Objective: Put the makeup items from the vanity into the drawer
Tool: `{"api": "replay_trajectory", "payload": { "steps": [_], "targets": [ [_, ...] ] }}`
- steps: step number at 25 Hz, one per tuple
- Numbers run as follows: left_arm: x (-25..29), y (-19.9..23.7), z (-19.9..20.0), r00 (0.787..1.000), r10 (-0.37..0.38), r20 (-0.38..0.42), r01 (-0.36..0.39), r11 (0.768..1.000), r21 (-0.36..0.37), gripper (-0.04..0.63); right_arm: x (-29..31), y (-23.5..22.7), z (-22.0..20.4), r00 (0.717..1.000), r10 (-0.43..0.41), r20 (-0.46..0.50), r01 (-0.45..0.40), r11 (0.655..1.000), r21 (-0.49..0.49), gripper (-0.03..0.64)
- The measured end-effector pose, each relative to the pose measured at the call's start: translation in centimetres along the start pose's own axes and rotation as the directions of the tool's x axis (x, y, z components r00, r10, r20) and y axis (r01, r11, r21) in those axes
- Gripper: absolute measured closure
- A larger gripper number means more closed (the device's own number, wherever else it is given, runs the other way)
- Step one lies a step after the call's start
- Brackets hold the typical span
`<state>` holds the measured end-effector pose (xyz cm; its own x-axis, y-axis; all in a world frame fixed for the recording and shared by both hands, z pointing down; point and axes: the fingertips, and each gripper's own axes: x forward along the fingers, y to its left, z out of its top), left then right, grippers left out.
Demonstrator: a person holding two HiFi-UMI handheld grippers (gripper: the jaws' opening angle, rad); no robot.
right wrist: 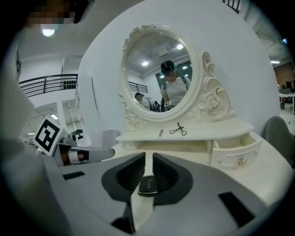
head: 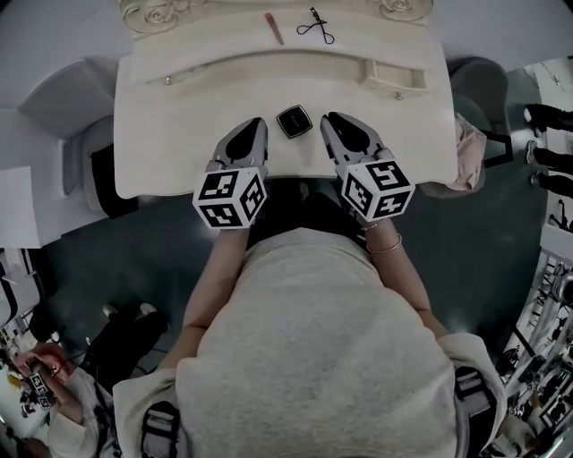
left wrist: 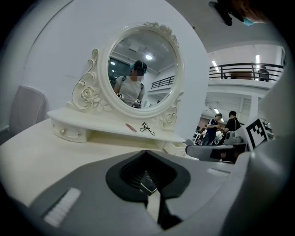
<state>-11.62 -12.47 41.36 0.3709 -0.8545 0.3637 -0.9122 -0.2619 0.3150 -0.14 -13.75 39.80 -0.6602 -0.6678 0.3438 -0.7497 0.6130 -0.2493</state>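
No legible text. The black compact [head: 294, 121] on the vanity [head: 179, 134] carries a faint script mark on its lid, too small to read.

the head view's top edge is cutting off the mirror frame [head: 157, 12]; lettering on the compact [head: 294, 121] and the pink stick [head: 274, 28] are showing too small to tell.
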Motion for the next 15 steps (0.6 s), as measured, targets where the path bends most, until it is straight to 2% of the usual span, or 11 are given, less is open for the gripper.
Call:
{"api": "replay_trajectory", "payload": {
  "steps": [5,6,8,13,15],
  "targets": [
    [-0.6,1.3,-1.0,0.999,0.021,-0.031,-0.021,1.0,-0.008,0.586,1.5,1.0,-1.1,0.999,0.016,-0.043,-0.016,1.0,0.004,0.603],
    [-0.6,1.5,-1.2,0.999,0.019,-0.037,-0.019,1.0,-0.011,0.586,1.7,1.2,-1.4,0.998,0.018,-0.053,-0.017,1.0,0.006,0.591],
    [-0.7,2.0,-1.4,0.999,0.005,-0.052,-0.005,1.0,-0.012,0.586,2.3,1.6,-1.8,0.997,0.016,-0.074,-0.015,1.0,0.012,0.521],
    [-0.1,3.3,-1.2,0.997,-0.035,-0.067,0.032,0.998,-0.049,0.586,3.3,1.3,-2.2,0.992,-0.037,-0.117,0.039,0.999,0.02,0.443],
    [0.3,3.5,-1.0,0.995,-0.063,-0.076,0.058,0.996,-0.064,0.586,3.5,1.2,-2.4,0.99,-0.056,-0.132,0.059,0.998,0.018,0.434]
  ]
}}
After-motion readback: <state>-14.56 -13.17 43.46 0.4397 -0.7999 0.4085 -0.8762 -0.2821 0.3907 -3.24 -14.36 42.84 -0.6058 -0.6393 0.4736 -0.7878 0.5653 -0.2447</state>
